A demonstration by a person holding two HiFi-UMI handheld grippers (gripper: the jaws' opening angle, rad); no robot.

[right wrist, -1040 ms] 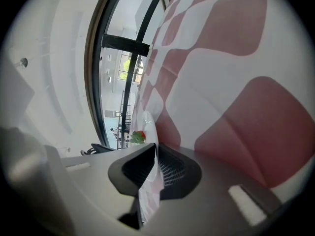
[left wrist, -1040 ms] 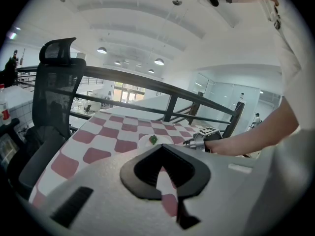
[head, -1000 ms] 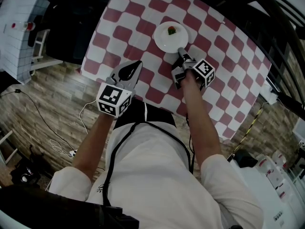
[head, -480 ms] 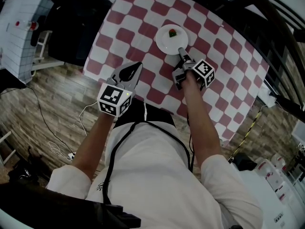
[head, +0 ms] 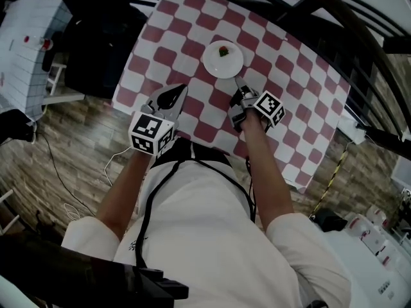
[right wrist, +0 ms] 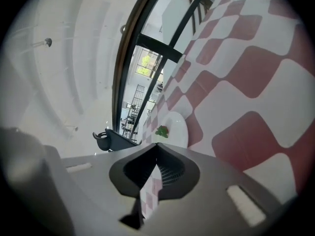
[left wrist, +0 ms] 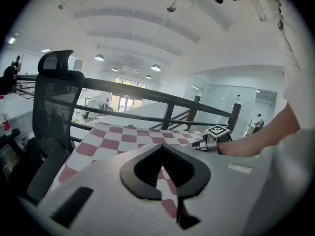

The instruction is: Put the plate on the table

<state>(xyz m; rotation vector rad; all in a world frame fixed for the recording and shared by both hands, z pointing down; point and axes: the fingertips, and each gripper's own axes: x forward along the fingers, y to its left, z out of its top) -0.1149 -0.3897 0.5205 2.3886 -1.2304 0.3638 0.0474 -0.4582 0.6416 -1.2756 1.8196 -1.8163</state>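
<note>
We see the plate (head: 223,59) set down on the checked desk (head: 289,95), free of both grippers.
It lies flat on the red-and-white cloth toward the far side, with a small green and red bit of food (head: 223,51) on it. Our right gripper (head: 238,83) hangs just beside the plate's near rim; its jaws have just been closing and are now clenched, with nothing between them. Our left gripper (head: 182,88) is over the desk's near edge, well apart from the plate, jaws together and empty.

Glossy plate (head: 226,67), matt checked tablecloth (head: 290,82)
</note>
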